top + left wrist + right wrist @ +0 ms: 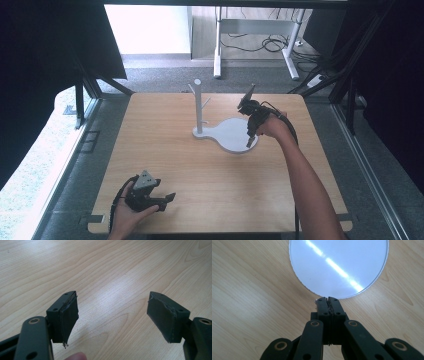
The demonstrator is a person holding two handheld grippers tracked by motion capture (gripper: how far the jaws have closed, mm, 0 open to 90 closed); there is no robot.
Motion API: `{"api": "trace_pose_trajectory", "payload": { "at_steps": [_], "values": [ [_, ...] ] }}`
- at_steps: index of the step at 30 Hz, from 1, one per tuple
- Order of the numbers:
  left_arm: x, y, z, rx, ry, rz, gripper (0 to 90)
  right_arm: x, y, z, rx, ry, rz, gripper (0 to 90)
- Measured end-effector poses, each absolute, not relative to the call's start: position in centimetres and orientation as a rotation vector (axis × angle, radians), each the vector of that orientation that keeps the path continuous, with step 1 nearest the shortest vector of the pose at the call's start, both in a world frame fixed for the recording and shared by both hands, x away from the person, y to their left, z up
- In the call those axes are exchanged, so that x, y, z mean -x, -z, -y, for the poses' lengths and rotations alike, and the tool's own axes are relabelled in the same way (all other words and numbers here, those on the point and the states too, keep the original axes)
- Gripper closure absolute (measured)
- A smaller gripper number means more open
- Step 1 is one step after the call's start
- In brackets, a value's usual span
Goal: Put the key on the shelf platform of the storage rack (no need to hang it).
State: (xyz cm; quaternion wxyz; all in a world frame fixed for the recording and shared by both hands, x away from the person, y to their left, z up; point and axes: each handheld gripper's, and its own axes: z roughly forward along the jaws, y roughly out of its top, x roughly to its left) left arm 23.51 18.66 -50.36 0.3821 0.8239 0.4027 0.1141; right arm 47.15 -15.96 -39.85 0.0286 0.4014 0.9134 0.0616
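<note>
Both forearms are bare, with no sleeve in view. The left gripper (161,199) is black, topped by a grey three-cornered plate (145,180), and a black cable (118,197) loops from its back. Its jaws are black blocks faced with dark, frayed pads (68,320) and small screws. The right gripper (328,300) is also black, its linked arms pinned with brass-coloured rivets (315,323), and a black cable (290,127) trails from it.

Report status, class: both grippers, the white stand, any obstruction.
Left gripper open, empty, low over the table. Right gripper shut, empty, fingers pointing down at the white stand base rim. Nothing in the way.
</note>
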Motion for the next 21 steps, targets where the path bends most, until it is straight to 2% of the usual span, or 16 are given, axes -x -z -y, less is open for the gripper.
{"api": "trace_pose_trajectory", "payload": {
  "at_steps": [21],
  "values": [
    [-23.5, 50.4, -18.5, -2.110, -0.292, -1.018, 25.4, -49.7, 41.0, 15.6, -1.262, -0.251, -2.783, 90.0]
  ]
}}
